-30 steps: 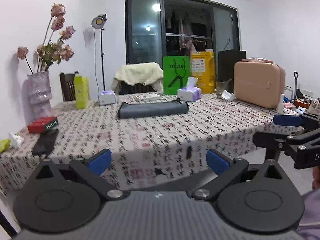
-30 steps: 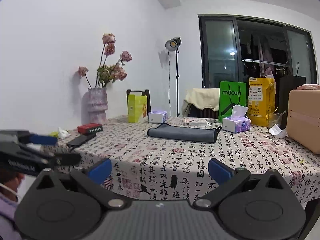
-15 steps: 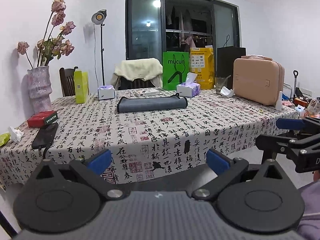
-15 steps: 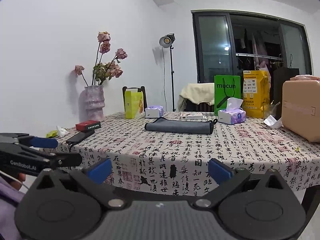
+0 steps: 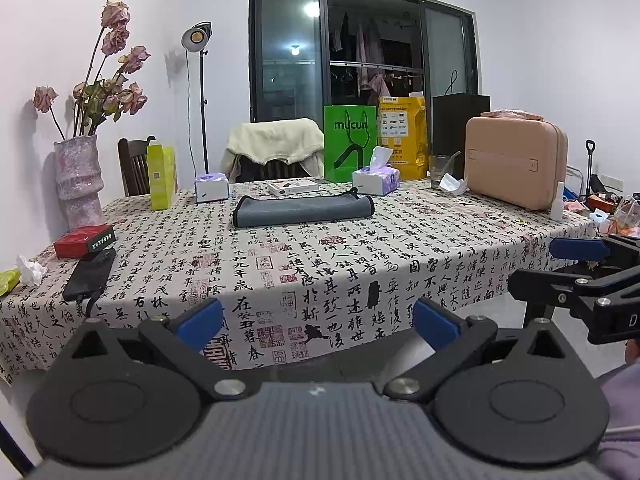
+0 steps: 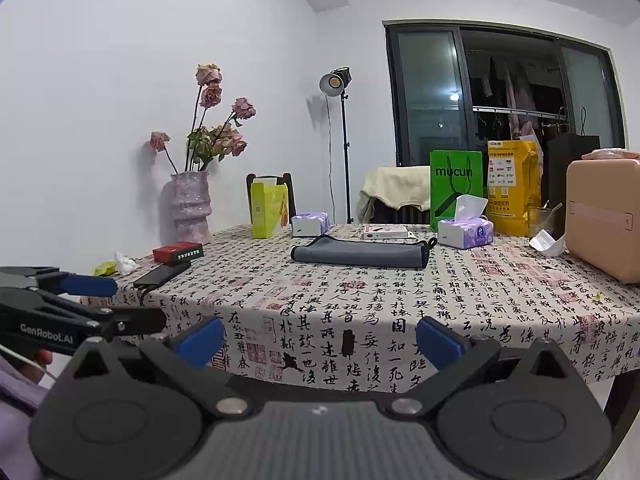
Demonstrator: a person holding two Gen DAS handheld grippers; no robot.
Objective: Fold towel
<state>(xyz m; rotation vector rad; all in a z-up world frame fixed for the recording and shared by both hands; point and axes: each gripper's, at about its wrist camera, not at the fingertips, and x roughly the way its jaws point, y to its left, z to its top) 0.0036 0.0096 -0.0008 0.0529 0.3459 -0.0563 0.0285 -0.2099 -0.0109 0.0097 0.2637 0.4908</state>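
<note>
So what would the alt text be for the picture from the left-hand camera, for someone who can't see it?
A grey towel lies folded far back on a table under a calligraphy-print tablecloth, with the open left gripper held short of the table's near edge. The right gripper enters at the right edge. A vase of dried roses, tissue boxes and a pink case stand around.

- towel (image 5: 302,210): grey cloth, matt, soft nap, dark piped edge
- tablecloth (image 5: 360,252): printed fabric, matt
- left gripper (image 5: 316,322): matt black plastic, blue pads, bare metal pivots
- suitcase (image 5: 516,160): smooth hard shell, slight sheen
- vase (image 5: 78,182): rough speckled finish
</note>
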